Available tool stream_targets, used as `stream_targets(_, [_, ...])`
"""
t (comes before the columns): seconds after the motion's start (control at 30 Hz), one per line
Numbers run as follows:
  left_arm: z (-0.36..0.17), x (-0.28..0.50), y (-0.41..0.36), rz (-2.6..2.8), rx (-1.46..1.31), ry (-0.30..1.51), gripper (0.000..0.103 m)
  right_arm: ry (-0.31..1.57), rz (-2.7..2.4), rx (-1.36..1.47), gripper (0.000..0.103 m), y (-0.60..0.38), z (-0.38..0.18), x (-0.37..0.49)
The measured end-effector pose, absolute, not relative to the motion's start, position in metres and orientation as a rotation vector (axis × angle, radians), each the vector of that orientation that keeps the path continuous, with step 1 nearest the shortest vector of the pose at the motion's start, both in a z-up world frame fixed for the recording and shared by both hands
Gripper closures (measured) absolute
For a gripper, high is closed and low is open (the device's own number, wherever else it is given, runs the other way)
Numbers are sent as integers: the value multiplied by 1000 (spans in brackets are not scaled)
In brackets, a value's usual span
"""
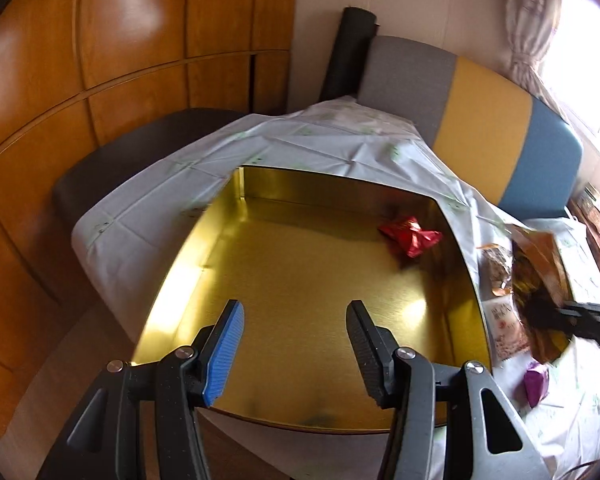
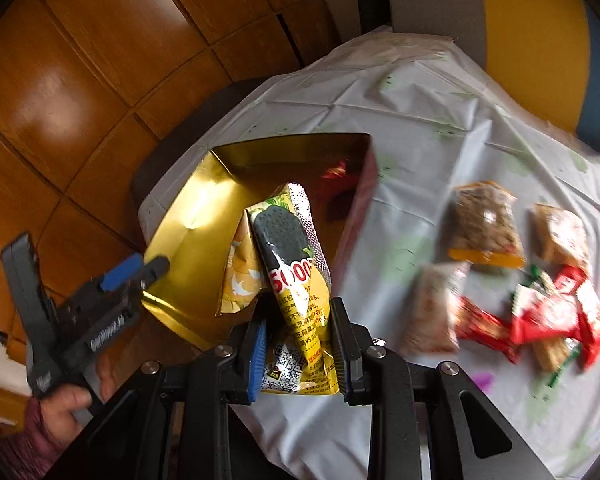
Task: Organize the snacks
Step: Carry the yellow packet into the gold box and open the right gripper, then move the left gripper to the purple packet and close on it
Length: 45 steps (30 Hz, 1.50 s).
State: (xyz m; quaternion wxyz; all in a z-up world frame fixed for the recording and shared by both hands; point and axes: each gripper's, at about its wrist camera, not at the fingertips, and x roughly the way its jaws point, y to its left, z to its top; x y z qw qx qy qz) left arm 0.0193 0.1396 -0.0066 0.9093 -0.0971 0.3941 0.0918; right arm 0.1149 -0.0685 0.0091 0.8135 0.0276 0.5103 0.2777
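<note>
A gold tin box point(image 1: 300, 280) lies open on the white tablecloth, with one red wrapped snack point(image 1: 410, 236) in its far right corner. My left gripper point(image 1: 296, 320) is open and empty, hovering over the box's near edge; it also shows in the right wrist view point(image 2: 140, 272). My right gripper point(image 2: 300, 344) is shut on a yellow snack packet point(image 2: 296, 280) with a black ice-bar picture, held upright beside the box point(image 2: 204, 216). That packet shows blurred at the right of the left wrist view point(image 1: 536, 292).
Several loose snack packets lie on the tablecloth point(image 2: 420, 128) right of the box: two clear bags of nuts point(image 2: 484, 224), a pale packet point(image 2: 432, 308) and red packets point(image 2: 540, 312). A purple sweet point(image 1: 536, 384) lies near. A grey, yellow and blue bench point(image 1: 488, 92) stands behind. Wooden cabinets point(image 1: 100, 60) stand left.
</note>
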Motion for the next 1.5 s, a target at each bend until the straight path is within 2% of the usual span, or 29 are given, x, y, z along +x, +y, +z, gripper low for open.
stream_targets(0.2, [-10, 17, 151, 211, -213, 816, 49, 1140, 527, 133, 74, -30, -15, 155])
stream_targets(0.43, [-16, 16, 156, 226, -209, 819, 49, 1150, 418, 6, 70, -7, -39, 167])
stream_targets(0.97, [-13, 12, 145, 201, -183, 813, 49, 983, 448, -64, 70, -21, -16, 131])
stream_targets(1.0, [-12, 12, 143, 197, -179, 812, 49, 966, 448, -62, 69, -24, -12, 128])
stream_targets(1.1, [-10, 12, 137, 183, -162, 806, 49, 910, 435, -64, 55, -34, -1, 117])
stream_targets(1.27, [-8, 13, 124, 147, -139, 803, 49, 840, 404, -78, 54, -58, 14, 100])
stream_targets(1.37, [-8, 13, 113, 120, -120, 810, 49, 820, 376, -85, 47, -74, 18, 95])
stream_targets(1.5, [-7, 13, 99, 85, -94, 812, 49, 815, 341, -98, 46, -97, 19, 89])
